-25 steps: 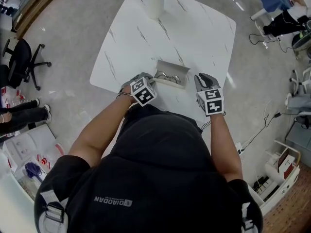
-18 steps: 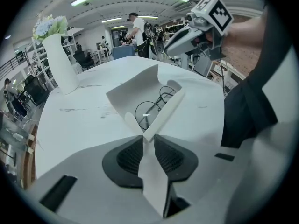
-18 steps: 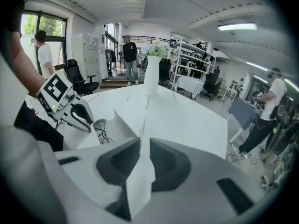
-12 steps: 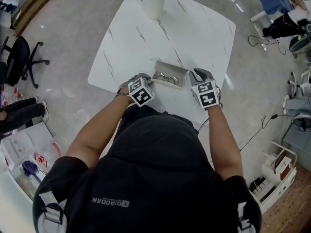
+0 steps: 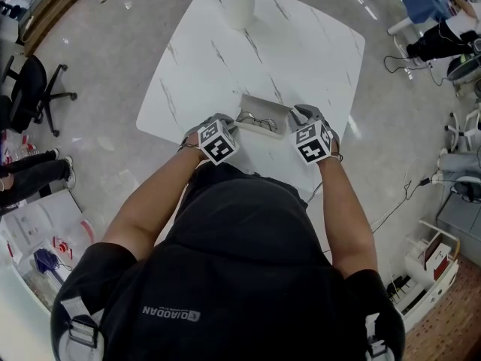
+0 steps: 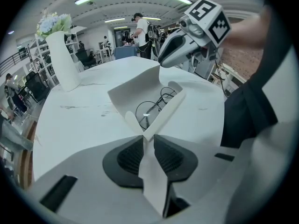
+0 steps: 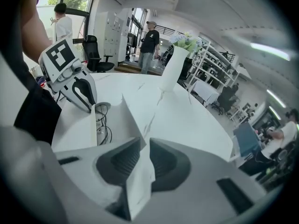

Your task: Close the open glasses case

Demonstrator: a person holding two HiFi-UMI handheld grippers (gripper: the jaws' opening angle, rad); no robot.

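White boxy glasses case point(image 5: 264, 116) lies open near my edge of the marble table point(image 5: 301, 43). My left gripper point(image 5: 229, 123) and right gripper point(image 5: 298, 117) jaws both pinch its end flaps. Next, I think, I fold it shut.

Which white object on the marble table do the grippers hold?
The open white glasses case, clamped by left gripper and right gripper; the tall white vase stands untouched.
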